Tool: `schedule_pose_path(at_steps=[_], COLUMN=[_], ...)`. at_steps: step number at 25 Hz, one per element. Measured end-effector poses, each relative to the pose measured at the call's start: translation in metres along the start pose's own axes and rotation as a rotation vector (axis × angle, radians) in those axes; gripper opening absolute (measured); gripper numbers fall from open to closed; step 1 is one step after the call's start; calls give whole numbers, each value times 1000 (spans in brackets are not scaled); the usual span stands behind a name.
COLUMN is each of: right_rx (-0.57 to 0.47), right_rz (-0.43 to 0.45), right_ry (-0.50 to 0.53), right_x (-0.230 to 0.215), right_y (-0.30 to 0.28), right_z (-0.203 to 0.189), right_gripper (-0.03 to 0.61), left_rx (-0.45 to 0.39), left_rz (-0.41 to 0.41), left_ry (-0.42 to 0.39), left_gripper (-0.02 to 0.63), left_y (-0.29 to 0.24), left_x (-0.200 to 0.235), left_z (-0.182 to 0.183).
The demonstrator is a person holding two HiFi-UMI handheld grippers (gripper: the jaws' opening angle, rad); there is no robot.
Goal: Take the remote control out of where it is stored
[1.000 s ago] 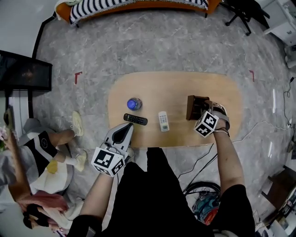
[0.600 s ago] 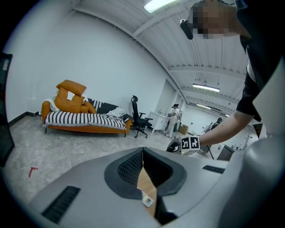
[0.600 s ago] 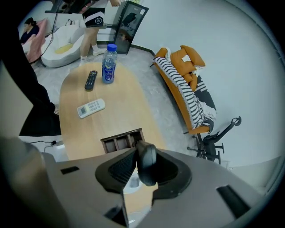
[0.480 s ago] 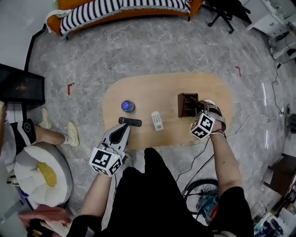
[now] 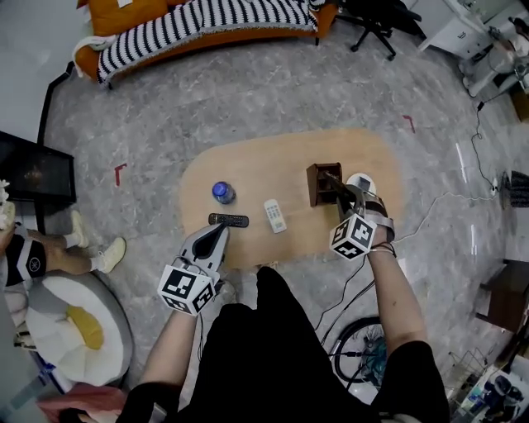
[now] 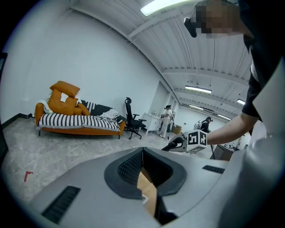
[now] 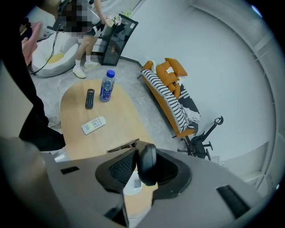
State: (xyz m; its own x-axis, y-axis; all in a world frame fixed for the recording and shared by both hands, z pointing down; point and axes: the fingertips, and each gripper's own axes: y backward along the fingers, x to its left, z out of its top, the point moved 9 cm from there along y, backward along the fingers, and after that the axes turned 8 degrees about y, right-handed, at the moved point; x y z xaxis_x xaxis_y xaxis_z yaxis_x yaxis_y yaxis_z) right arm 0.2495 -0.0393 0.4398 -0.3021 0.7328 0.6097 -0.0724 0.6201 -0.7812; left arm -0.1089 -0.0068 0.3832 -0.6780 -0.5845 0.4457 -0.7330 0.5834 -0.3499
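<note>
A black remote (image 7: 147, 163) sits upright between the pads of my right gripper (image 7: 141, 156), which is shut on it. In the head view that gripper (image 5: 337, 189) hangs just right of and above the brown wooden holder (image 5: 321, 183) on the oval table (image 5: 289, 157), with the dark remote slanting up from the holder's top. The holder's rim (image 7: 121, 146) shows just beyond the jaws. My left gripper (image 5: 218, 238) hovers at the table's front edge, its jaws together and empty, pointing at a second black remote (image 5: 228, 220). In its own view the left gripper (image 6: 142, 153) holds nothing.
A white remote (image 5: 274, 215) lies mid-table and a blue-capped bottle (image 5: 221, 192) stands at the left. A white round object (image 5: 362, 181) sits right of the holder. A striped sofa (image 5: 198, 25), an office chair (image 5: 372, 21) and a person's legs (image 5: 50, 252) surround the table.
My right gripper has risen, drawing the black remote up out of the holder. The left gripper has lifted slightly by the front edge. The seated person at the left has mostly left the view.
</note>
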Motion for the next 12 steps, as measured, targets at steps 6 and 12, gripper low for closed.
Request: schedule_pose_path(at_steps=[6,12], right_rx=[-48,-90], right_rz=[-13,18], right_ry=[10,22], right_x=[14,25], right_y=[9,-2], right_z=[18,33], right_gripper=[117,117], left_rx=[2,15], left_rz=[-3,22], left_ry=[-18,-12], left_gripper=[8,8], left_y=[7,9], left_x=[-1,2], left_z=[1,-3])
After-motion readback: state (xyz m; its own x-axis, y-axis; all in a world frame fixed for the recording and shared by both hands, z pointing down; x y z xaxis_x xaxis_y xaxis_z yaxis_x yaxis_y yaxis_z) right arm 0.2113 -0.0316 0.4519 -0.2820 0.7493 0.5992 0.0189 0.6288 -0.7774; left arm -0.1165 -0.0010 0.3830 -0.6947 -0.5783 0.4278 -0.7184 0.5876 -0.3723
